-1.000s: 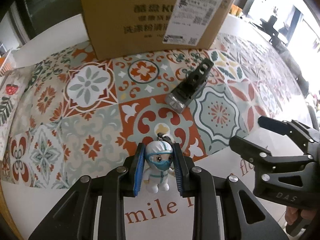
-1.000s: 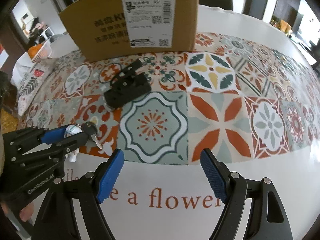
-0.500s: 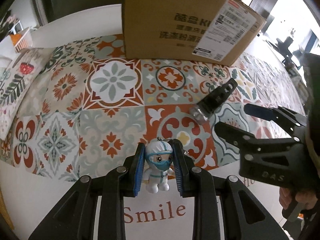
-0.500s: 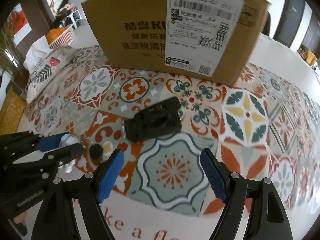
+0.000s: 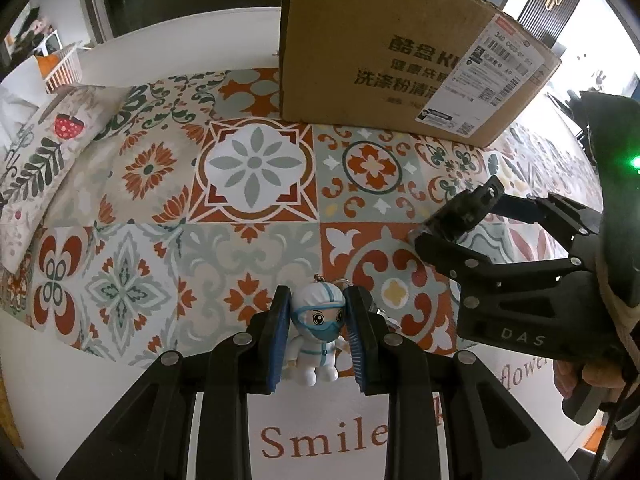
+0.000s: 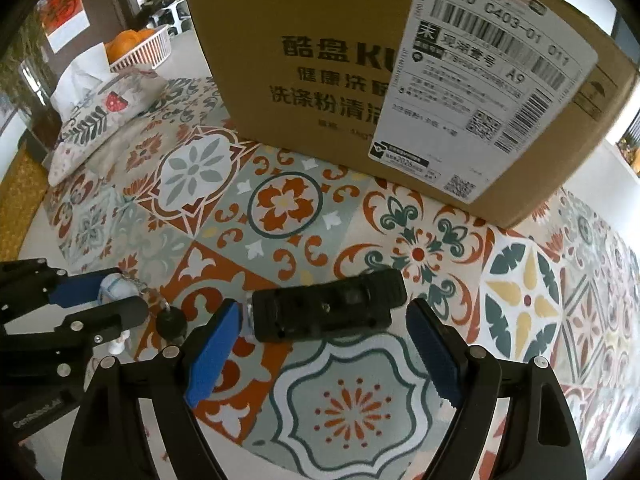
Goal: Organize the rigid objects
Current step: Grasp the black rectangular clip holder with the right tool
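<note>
Altogether two grippers, one cardboard box (image 6: 360, 80), one figurine keychain (image 5: 317, 332) and one black block-shaped gadget (image 6: 326, 306) show on the patterned tablecloth (image 5: 256, 168).

Left gripper (image 5: 318, 334): its blue pads are pressed against the sides of the small white figurine in a blue mask, pinching it just above the cloth, well in front of the box's left corner. Right gripper (image 6: 320, 356): its jaws are spread and opening, the black gadget lying on the cloth between the fingertips, neither pad touching it, a short way in front of the box's printed face.

Only the left wrist view shows the figurine's face and body, the word "Smile" printed on the white border, and a person's hand (image 5: 592, 376) gripping the right gripper's handle (image 5: 520, 320). Only the right wrist view shows the gadget's full length, the keychain's chain and a round black key head (image 6: 171, 323) hanging beside the left gripper (image 6: 100, 300), and the shipping label (image 6: 480, 80) on the box read head-on. Both views show one floral tissue pouch (image 6: 104, 116) and one white basket (image 6: 140, 50) with orange fruit, off to the left of the box
</note>
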`<state>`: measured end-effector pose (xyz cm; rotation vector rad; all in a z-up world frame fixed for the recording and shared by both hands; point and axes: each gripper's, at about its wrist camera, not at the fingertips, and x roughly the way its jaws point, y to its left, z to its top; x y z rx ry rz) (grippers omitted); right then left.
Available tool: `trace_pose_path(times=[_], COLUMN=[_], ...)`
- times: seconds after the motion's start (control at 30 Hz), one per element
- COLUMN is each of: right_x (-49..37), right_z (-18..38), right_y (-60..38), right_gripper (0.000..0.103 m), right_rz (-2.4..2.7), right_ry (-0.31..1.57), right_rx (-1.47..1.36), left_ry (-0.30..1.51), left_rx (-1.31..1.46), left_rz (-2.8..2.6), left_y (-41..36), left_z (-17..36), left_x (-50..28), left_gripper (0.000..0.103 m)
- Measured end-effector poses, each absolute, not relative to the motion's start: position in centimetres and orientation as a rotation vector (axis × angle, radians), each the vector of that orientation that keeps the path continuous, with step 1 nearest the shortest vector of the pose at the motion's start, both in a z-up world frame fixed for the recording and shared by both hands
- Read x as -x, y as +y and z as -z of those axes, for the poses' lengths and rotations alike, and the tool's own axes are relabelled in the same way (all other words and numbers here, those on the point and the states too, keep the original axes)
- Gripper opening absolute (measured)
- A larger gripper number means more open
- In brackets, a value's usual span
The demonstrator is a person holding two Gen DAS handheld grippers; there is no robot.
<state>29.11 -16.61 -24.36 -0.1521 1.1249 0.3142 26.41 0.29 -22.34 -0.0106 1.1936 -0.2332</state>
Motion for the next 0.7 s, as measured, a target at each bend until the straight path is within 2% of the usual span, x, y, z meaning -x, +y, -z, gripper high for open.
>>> trace_pose_path(times=[0.1,0.2,0.43,0.7], right_x=[-29.3,-29.4,-29.1,-27.6], right_z=[24.4,24.6,24.7,22.1], right_y=[-16.5,-16.3,-16.2,-17.9], right_gripper=[0.083,0.073,0.073,0.073], right_rz=[-0.316,-0.321,-0.309,-0.269], right_ry=[1.118,1.126,1.119,1.082], right_rx=[0.168,0.167,0.146,0.070], left_ry=[1.189,1.182,1.167,1.111], left_rx=[-0.001,-0.006,-0.013,-0.010], left_rz=[0.229,0.228,0.228,0.256], left_y=[0.3,0.3,0.3,-0.2], left_z=[22.2,22.1,21.5,19.1], left_x=[-26.4,-26.4,-26.1,-25.7], left_gripper=[0.027,0.027,0.027,0.027])
